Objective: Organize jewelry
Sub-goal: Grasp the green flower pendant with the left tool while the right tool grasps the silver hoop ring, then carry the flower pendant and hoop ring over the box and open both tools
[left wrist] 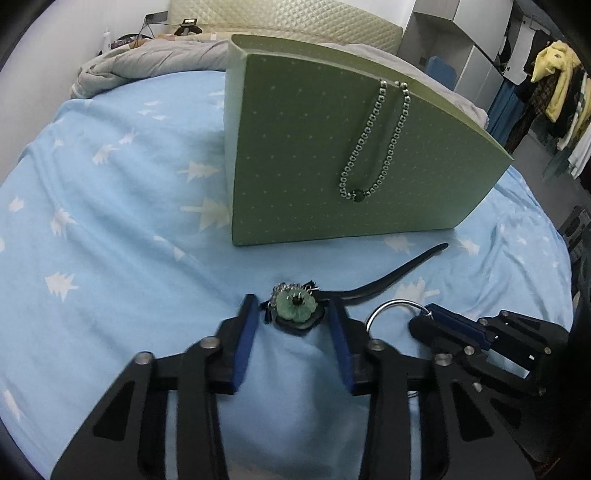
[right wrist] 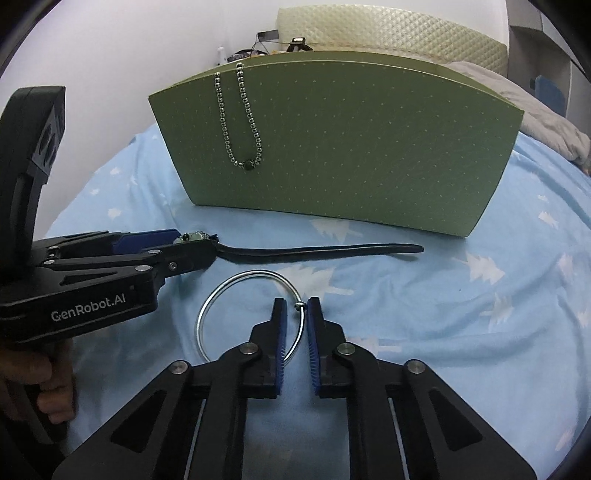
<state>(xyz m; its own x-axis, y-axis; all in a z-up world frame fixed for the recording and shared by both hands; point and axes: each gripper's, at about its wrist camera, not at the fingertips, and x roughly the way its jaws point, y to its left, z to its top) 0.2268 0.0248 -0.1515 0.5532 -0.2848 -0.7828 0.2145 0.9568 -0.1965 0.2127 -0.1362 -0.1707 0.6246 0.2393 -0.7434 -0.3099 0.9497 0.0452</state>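
A green box (left wrist: 332,147) stands on the blue bed sheet, with a silver bead bracelet (left wrist: 373,144) hung over its top edge; both show in the right wrist view, the box (right wrist: 369,147) and the bracelet (right wrist: 240,122). A black hair stick with a green jade flower (left wrist: 297,306) lies on the sheet, its dark stem (right wrist: 314,251) running right. My left gripper (left wrist: 291,310) is open with the flower between its fingers. A silver bangle (right wrist: 251,314) lies on the sheet. My right gripper (right wrist: 297,310) is open a little, its fingers either side of the bangle's rim.
A grey quilt (left wrist: 147,62) is bunched behind the box by the padded headboard (left wrist: 295,18). Clothes (left wrist: 554,92) hang at the far right. The left gripper's body (right wrist: 92,288) lies close to the left of my right gripper.
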